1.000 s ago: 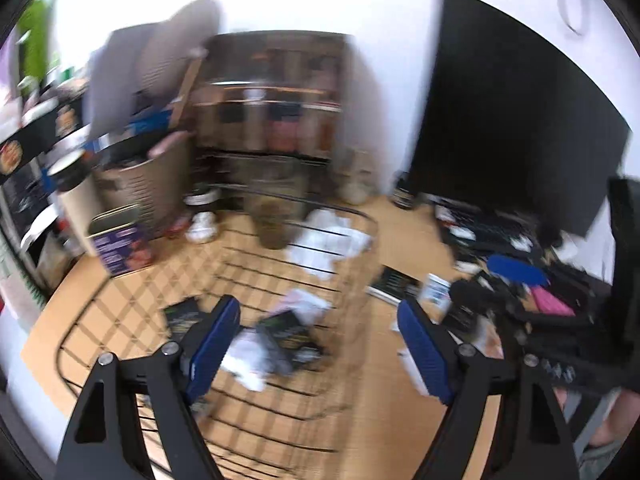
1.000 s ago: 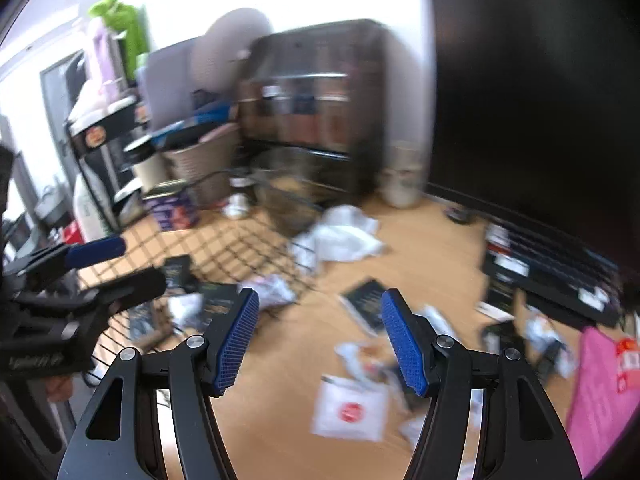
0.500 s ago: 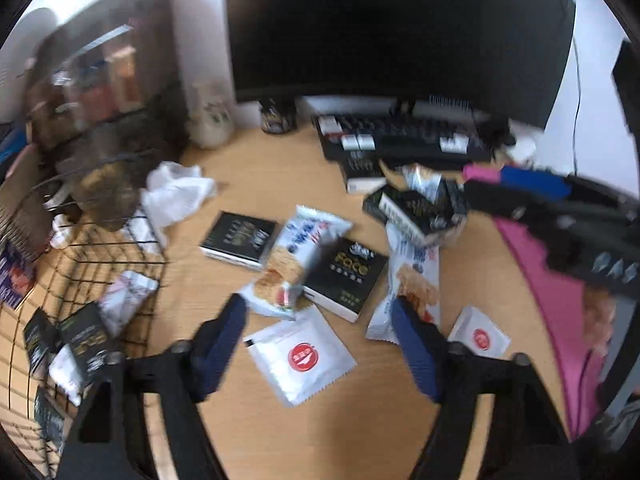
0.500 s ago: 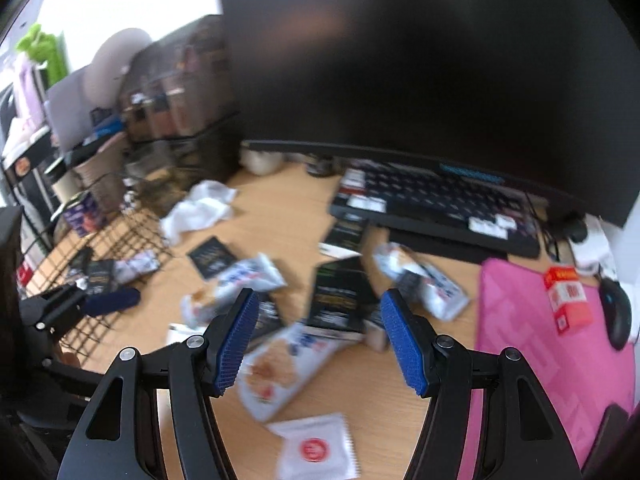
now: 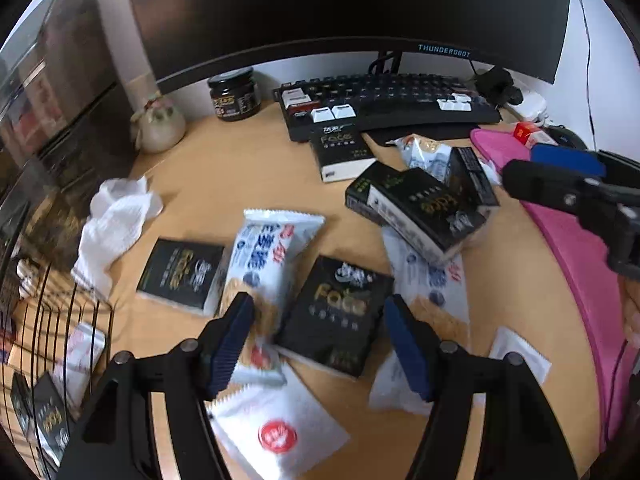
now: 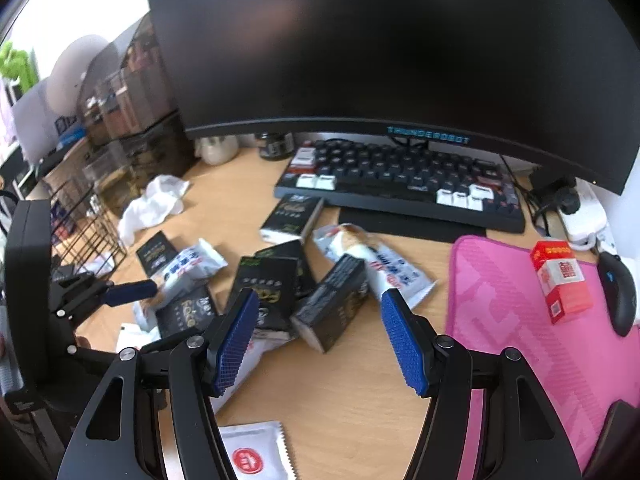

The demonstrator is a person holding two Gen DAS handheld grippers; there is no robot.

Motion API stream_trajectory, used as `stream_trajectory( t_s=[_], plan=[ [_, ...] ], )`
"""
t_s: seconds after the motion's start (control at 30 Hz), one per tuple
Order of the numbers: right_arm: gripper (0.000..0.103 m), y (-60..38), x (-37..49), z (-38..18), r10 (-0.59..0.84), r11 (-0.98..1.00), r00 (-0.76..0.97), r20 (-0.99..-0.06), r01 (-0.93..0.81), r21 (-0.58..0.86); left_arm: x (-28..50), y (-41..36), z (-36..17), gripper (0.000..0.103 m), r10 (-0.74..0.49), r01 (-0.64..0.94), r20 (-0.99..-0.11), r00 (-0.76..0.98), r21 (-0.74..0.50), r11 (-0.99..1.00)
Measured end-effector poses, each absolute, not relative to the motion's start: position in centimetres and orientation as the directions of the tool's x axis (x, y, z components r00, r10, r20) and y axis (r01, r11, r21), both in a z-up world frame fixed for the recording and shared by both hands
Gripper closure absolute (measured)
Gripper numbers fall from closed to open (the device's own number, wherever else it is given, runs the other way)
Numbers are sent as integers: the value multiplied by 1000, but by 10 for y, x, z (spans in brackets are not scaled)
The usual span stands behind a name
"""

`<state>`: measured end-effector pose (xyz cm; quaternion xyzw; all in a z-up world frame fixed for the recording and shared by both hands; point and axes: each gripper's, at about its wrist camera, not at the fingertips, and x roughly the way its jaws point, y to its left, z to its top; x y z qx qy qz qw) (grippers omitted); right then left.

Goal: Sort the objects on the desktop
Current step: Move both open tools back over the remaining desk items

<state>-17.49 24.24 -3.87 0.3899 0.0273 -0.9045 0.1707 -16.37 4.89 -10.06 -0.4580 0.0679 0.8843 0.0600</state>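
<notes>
Black "Face" packs, white-and-blue snack bags and white sachets lie scattered on the wooden desk. My left gripper [image 5: 320, 344] is open and hangs low over one flat black Face pack [image 5: 336, 316], which shows between its blue pads without touching them. A snack bag [image 5: 264, 256] lies by the left pad, and a red-dot sachet [image 5: 280, 432] lies under the jaws. My right gripper [image 6: 320, 340] is open and empty above a pile of black boxes [image 6: 332, 308]. A wire basket [image 5: 48, 340] at the left holds several packs.
A keyboard [image 6: 400, 184] and a big dark monitor [image 6: 360, 40] close off the back. A pink mat [image 6: 520, 320] at the right carries a red box [image 6: 560, 280], beside a mouse [image 6: 620, 296]. A crumpled tissue [image 5: 116, 220], a dark jar [image 5: 234, 98] and storage drawers [image 5: 60, 100] stand at the left.
Both grippers swung from the basket side over to the pile of packs and came down closer to the desk. The left jaws narrowed a little. Nothing was picked up.
</notes>
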Motion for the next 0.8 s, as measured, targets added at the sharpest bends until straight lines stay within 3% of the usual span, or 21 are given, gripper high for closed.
stream_trajectory(
  t_s=[0.13, 0.27, 0.37, 0.53, 0.57, 0.6, 0.8],
  plan=[
    [40, 247, -180, -43, -286, -942, -630, -722, 322, 92, -172, 50, -103, 30, 44, -183, -814, -579, 77, -980],
    [40, 247, -183, -46, -288, -941, -623, -727, 323, 96, -174, 49, -109, 22, 16, -193, -810, -586, 120, -974],
    [40, 248, -185, -49, -287, -942, -621, -729, 321, 98, -172, 45, -110, 23, 16, -191, -811, -584, 118, -975],
    [40, 250, -190, -53, -275, -947, -618, -736, 306, 97, -161, 46, -102, 41, 52, -227, -810, -583, 101, -969],
    [40, 250, -192, -54, -274, -948, -617, -738, 305, 97, -158, 45, -100, 77, 73, -237, -813, -577, 81, -968],
    [40, 249, -193, -55, -272, -948, -617, -738, 303, 96, -155, 44, -98, 89, 89, -244, -820, -566, 64, -968],
    [40, 242, -205, -60, -259, -953, -612, -747, 289, 94, -145, 35, -98, 88, 65, -233, -819, -570, 85, -969]
  ],
)
